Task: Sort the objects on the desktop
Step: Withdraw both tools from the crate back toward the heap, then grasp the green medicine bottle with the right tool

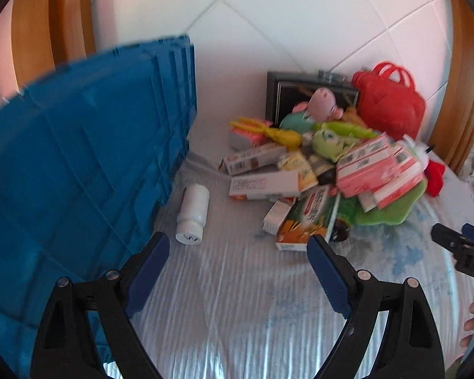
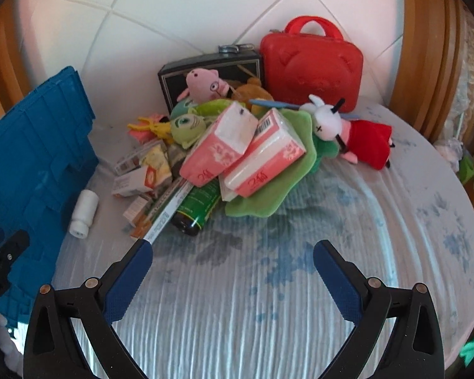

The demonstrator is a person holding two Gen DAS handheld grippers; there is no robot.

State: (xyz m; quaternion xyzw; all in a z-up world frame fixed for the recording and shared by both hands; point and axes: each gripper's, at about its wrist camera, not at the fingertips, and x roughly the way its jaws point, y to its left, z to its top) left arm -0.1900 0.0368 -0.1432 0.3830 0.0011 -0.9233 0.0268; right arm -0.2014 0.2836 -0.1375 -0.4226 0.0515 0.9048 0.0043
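A heap of objects lies at the back of the table: pink tissue packs (image 2: 237, 151) (image 1: 376, 167), medicine boxes (image 1: 265, 183) (image 2: 136, 180), a dark green bottle (image 2: 199, 208), plush toys (image 2: 202, 87) (image 1: 324, 101) and a green cloth (image 2: 268, 195). A white pill bottle (image 1: 192, 214) (image 2: 83, 213) lies on its side beside the blue crate (image 1: 79, 173) (image 2: 31, 170). My left gripper (image 1: 238, 246) is open and empty, just short of the pill bottle and boxes. My right gripper (image 2: 233, 252) is open and empty, short of the heap.
A red case (image 2: 312, 66) (image 1: 391, 101) and a black box (image 2: 211, 69) (image 1: 278, 94) stand against the tiled wall. A red-dressed plush (image 2: 366, 142) lies right of the heap. The table (image 2: 268, 315) has a striped, blue-patterned cover and a rounded right edge.
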